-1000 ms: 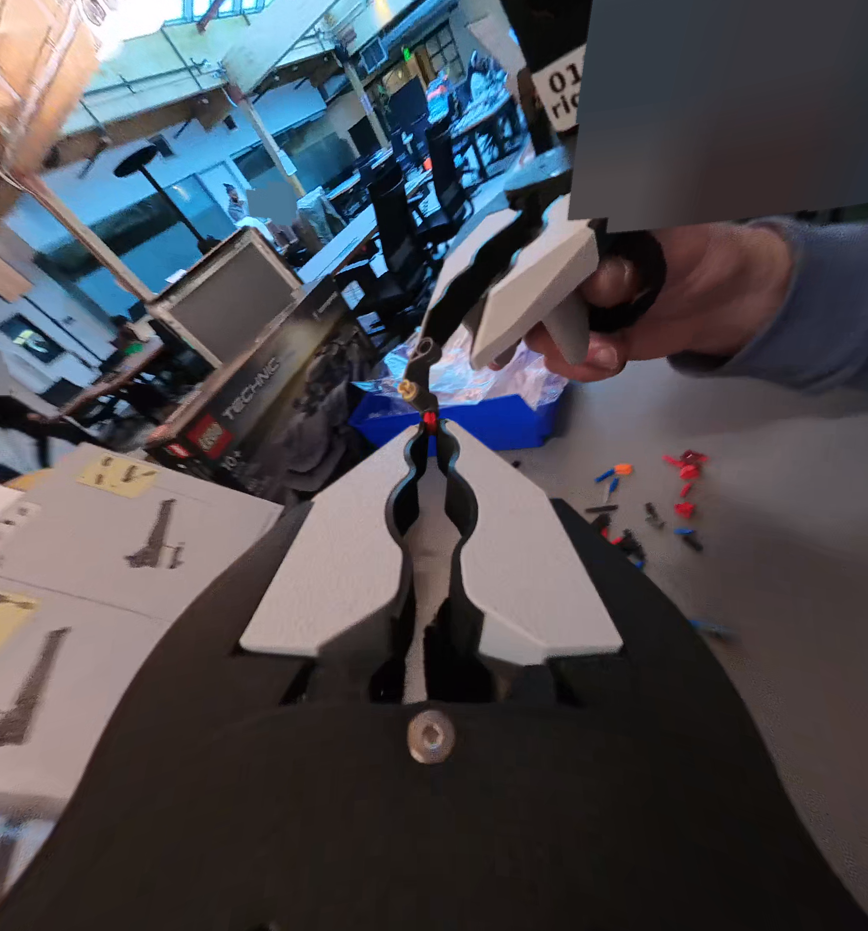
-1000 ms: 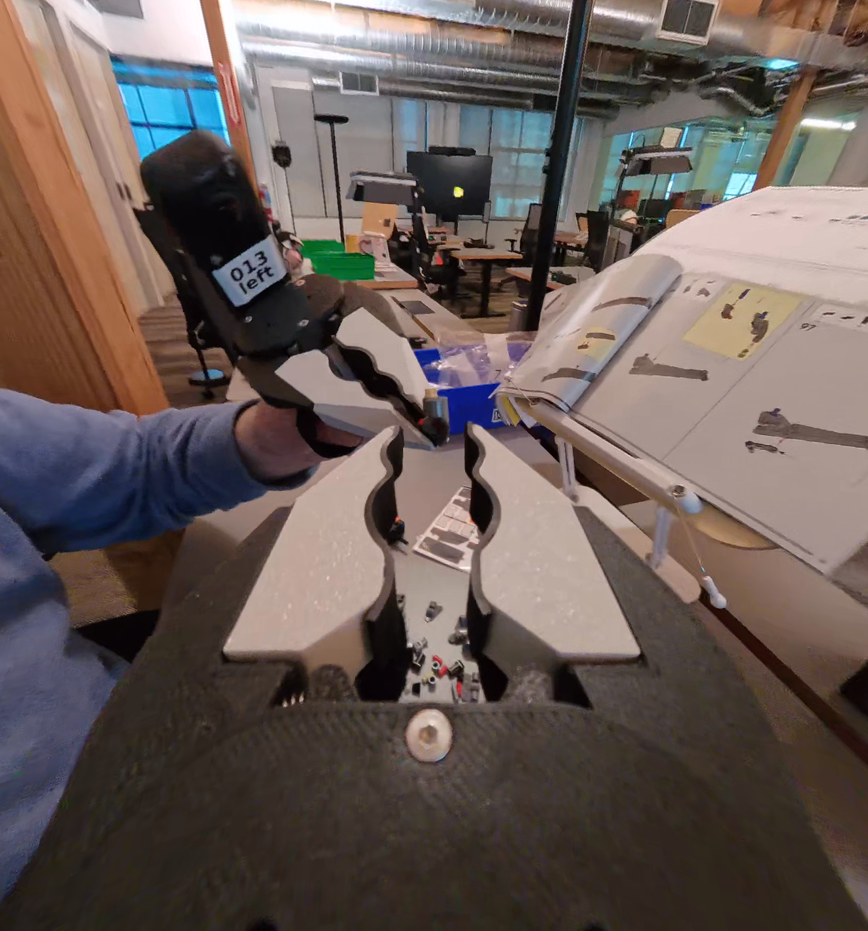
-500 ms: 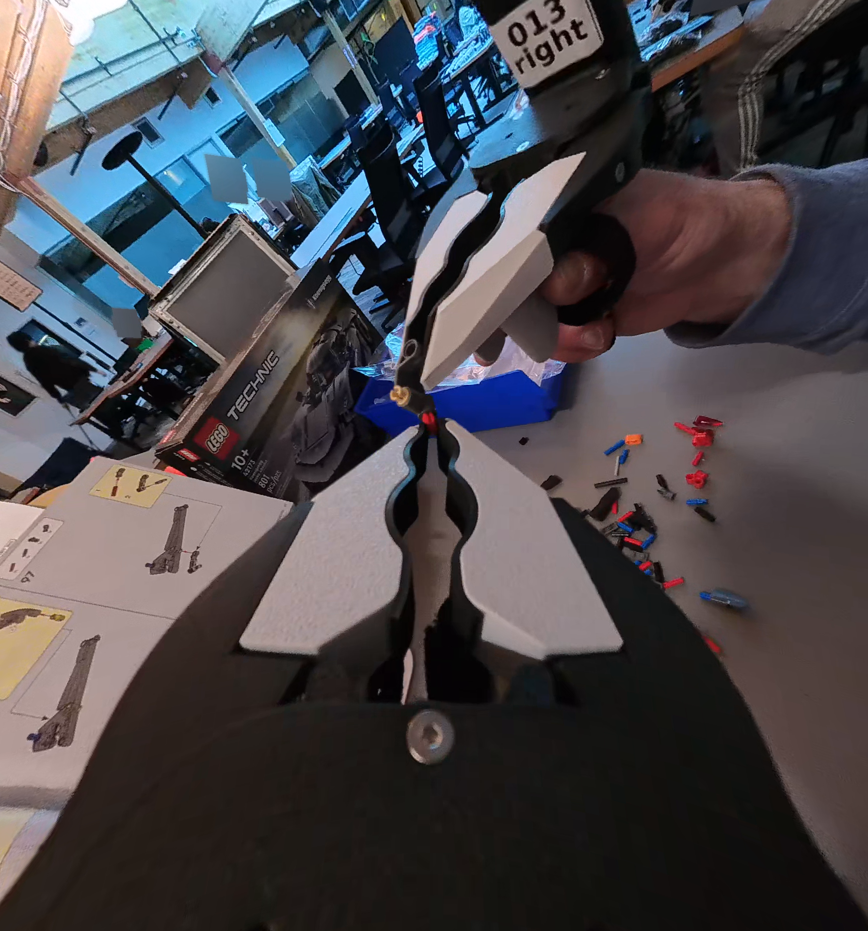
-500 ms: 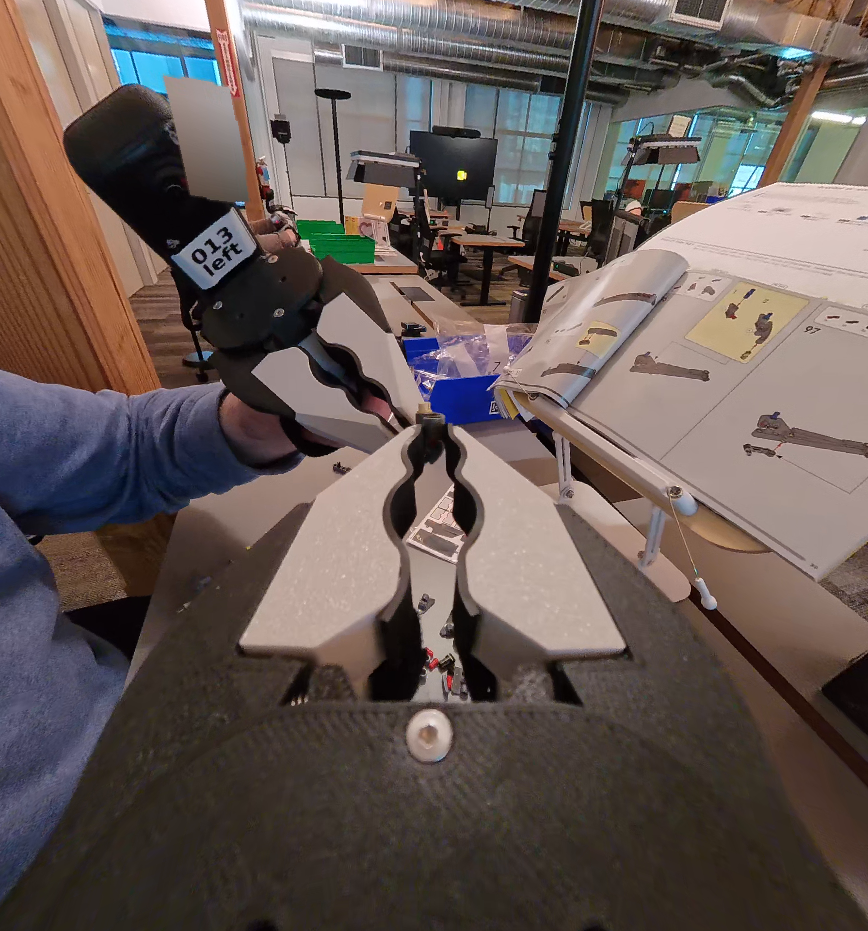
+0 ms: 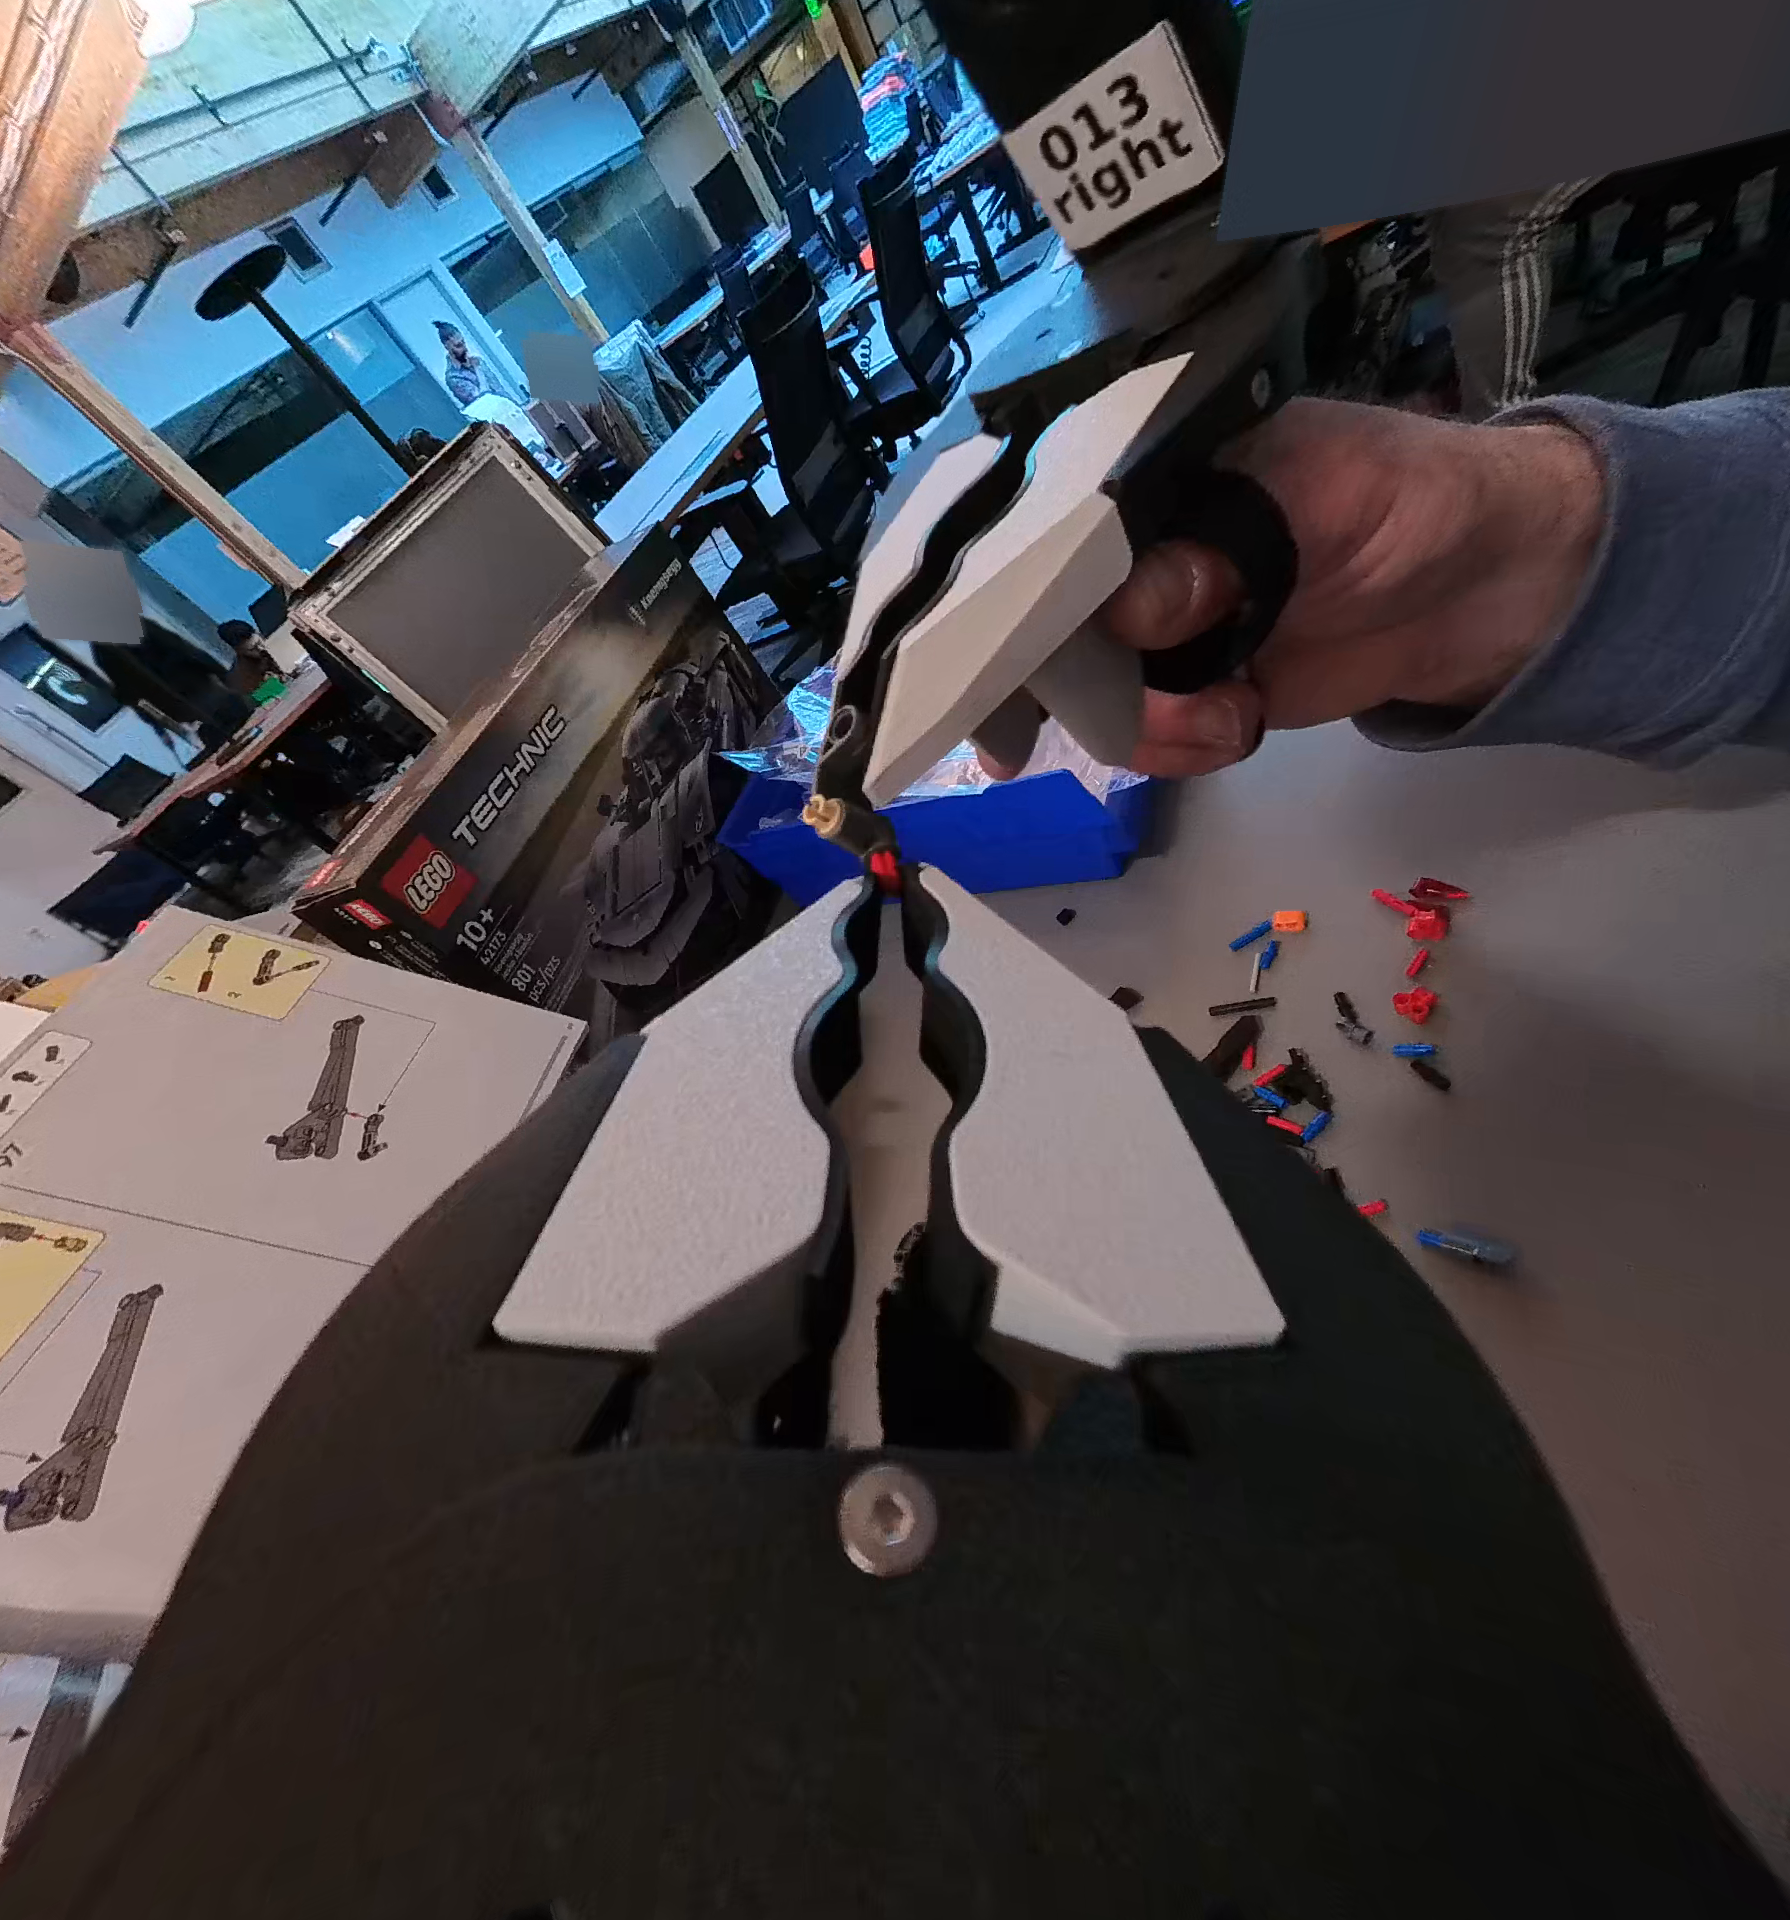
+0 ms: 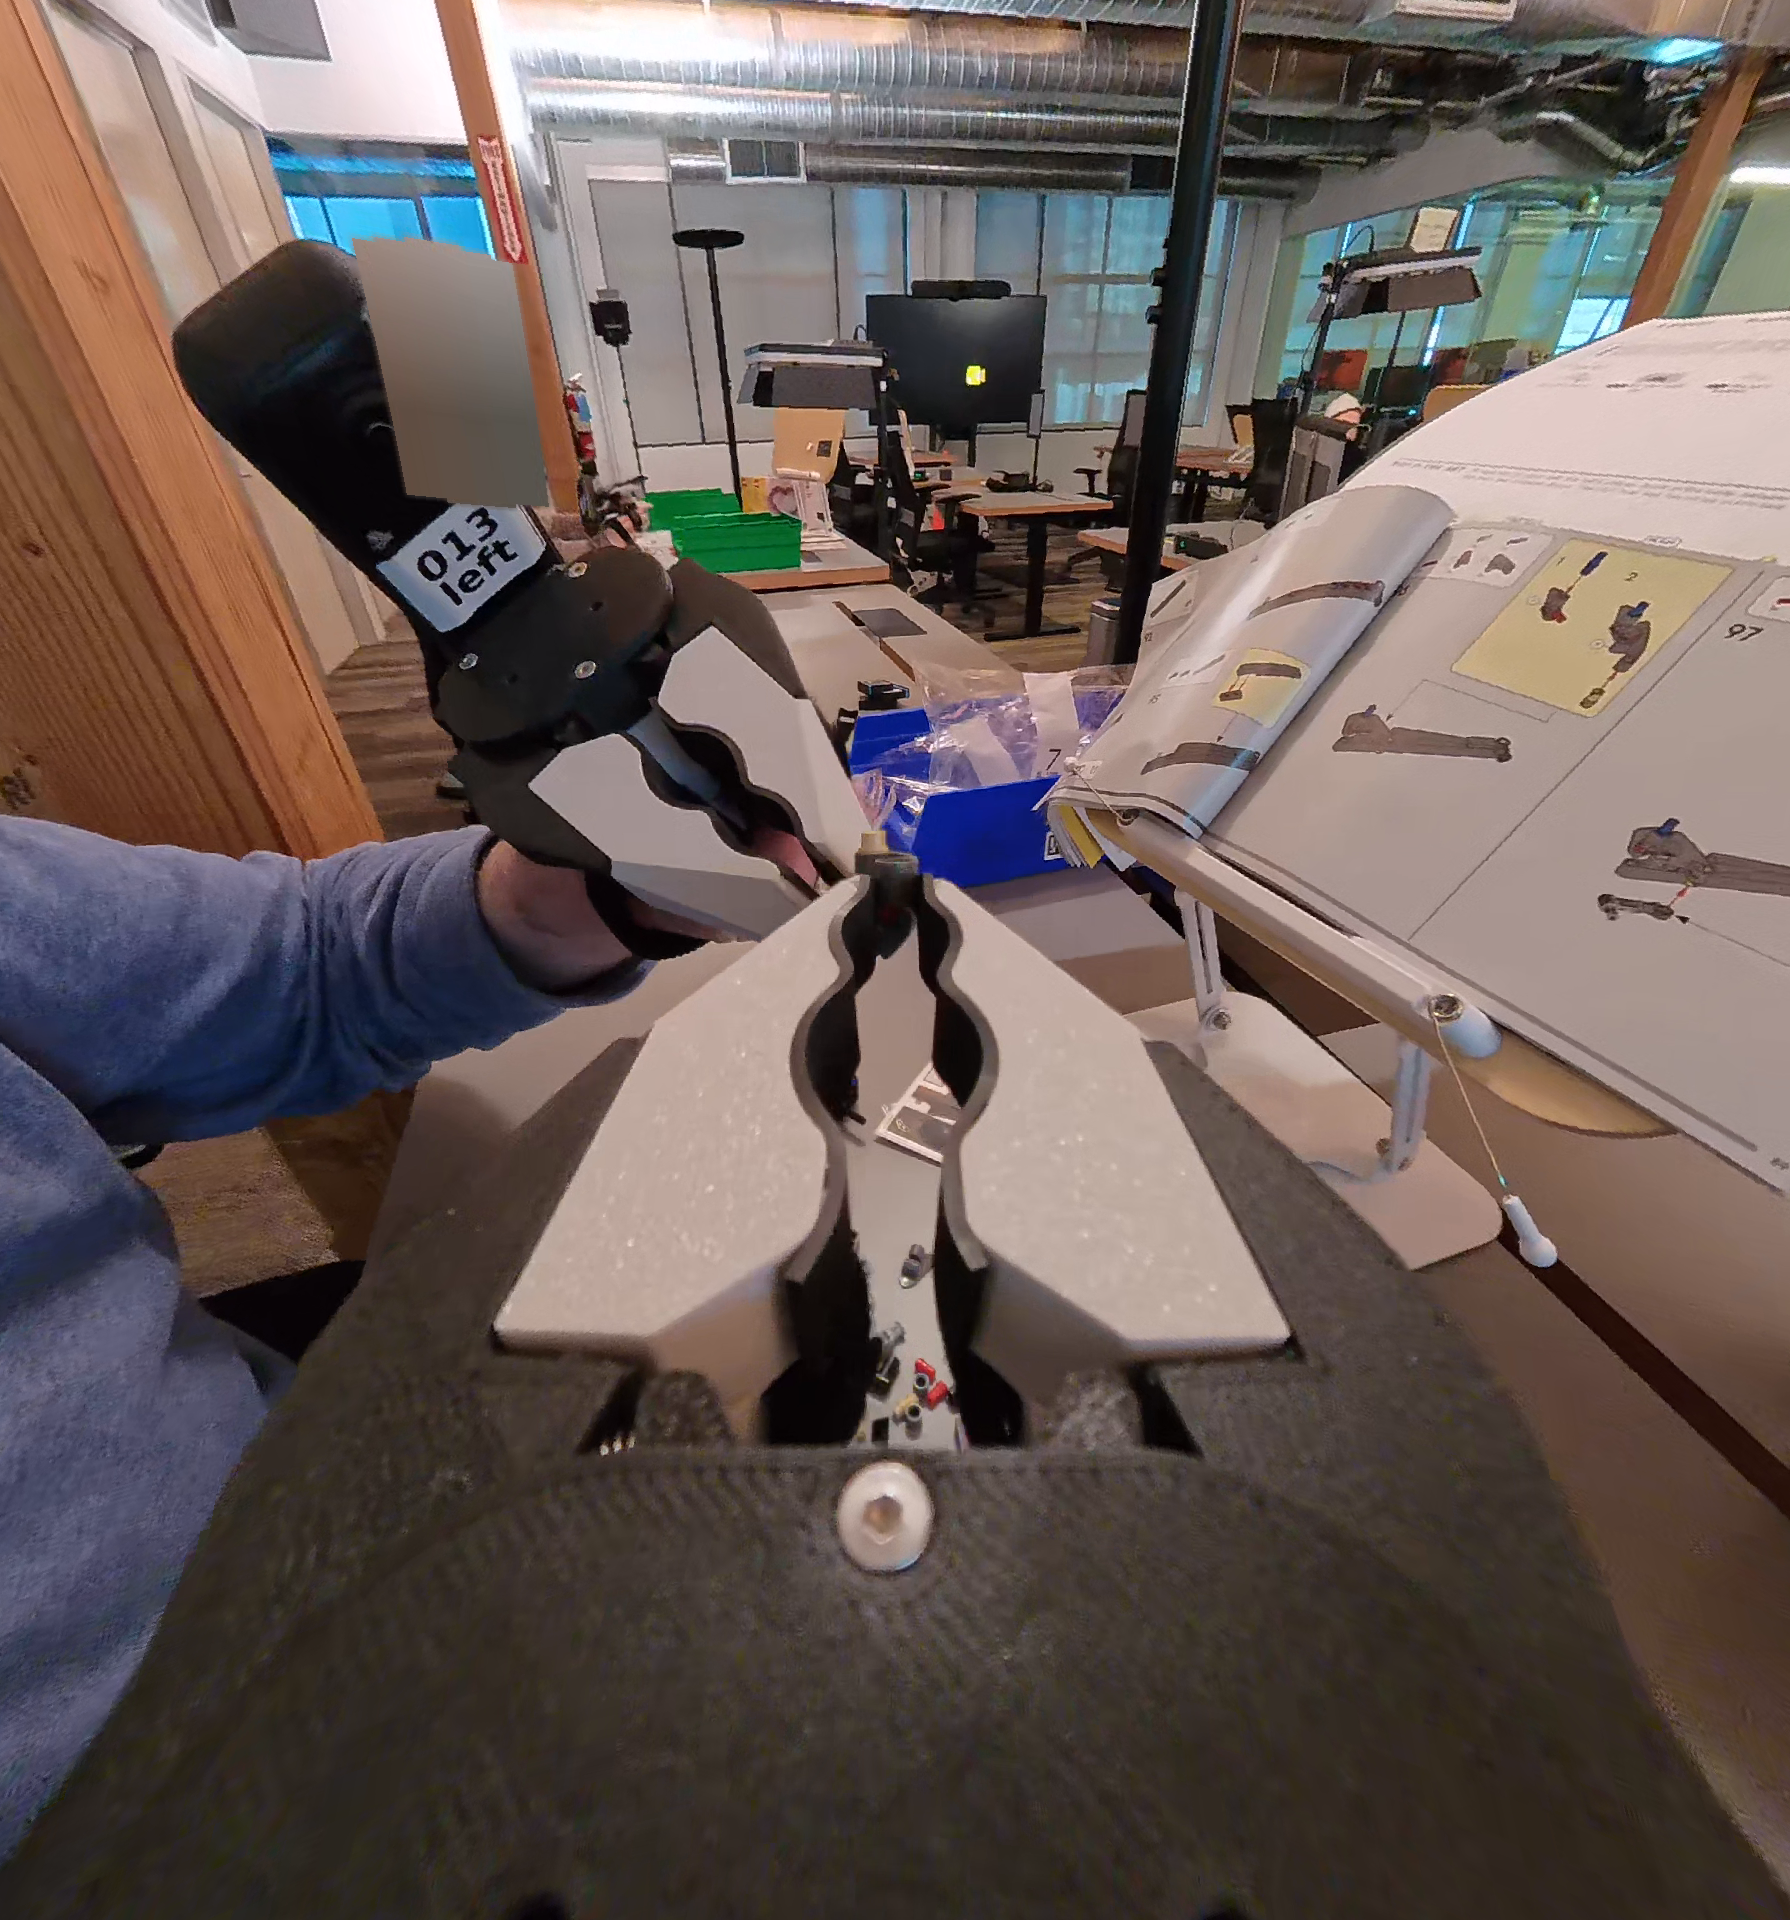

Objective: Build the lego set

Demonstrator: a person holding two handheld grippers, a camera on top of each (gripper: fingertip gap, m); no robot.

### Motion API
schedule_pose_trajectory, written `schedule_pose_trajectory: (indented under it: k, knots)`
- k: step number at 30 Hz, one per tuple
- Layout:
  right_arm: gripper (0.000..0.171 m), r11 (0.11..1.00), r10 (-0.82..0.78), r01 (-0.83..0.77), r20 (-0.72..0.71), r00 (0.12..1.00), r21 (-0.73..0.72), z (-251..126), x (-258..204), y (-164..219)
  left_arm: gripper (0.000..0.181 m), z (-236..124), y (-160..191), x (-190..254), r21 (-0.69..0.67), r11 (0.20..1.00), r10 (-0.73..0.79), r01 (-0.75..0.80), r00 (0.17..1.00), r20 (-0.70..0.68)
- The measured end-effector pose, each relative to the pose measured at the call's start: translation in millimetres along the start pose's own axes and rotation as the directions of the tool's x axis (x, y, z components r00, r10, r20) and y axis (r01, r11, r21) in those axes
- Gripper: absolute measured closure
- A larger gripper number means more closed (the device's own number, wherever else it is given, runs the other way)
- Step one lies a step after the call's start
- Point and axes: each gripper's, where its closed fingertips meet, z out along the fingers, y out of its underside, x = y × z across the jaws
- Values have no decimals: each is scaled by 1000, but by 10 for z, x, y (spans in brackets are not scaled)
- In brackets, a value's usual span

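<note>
Both grippers meet in mid-air above the table (image 5: 1649, 1039). The left gripper (image 5: 886, 883) pinches a small red pin (image 5: 883, 868) at its very fingertips, the fingers drawn nearly together. The right gripper (image 6: 886, 883) clamps a small black connector (image 6: 889, 871) with a tan pin in its top, held just ahead of its tips; in the left wrist view the same connector (image 5: 849, 816) sits directly beyond the red pin, touching it or nearly so.

The step in hand appears to be seating the red pin into the black connector. To do it well:

- Line up the pin's axis with the connector's hole before pressing.
- Push straight along the left fingers; avoid twisting.
- Maintain firm pressure on both parts, as each is held only at the fingertips and could pivot or pop free.

Loose pieces (image 5: 1286, 1091) lie well below and to the right of the left fingers. The instruction booklet (image 6: 1545, 779) stands to the right of the right fingers for checking orientation.
</note>
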Motion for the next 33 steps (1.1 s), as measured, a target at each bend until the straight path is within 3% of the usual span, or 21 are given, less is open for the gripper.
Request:
schedule_pose_trajectory:
  k: [8, 20, 33]
  knots:
    - [167, 994, 101, -102, 40, 994, 32, 28, 69, 7, 180, 9, 25, -32, 13, 999, -45, 45, 999, -6]
    - [167, 996, 84, -85, 37, 996, 14, 15, 106, 24, 172, 2, 61, -43, 45, 987, -152, 155, 987, -49]
    - [167, 945, -227, 217, -14, 974, -246, 51, 72, 110, 164, -101, -8, -64, 40, 983, -175, 180, 980, -97]
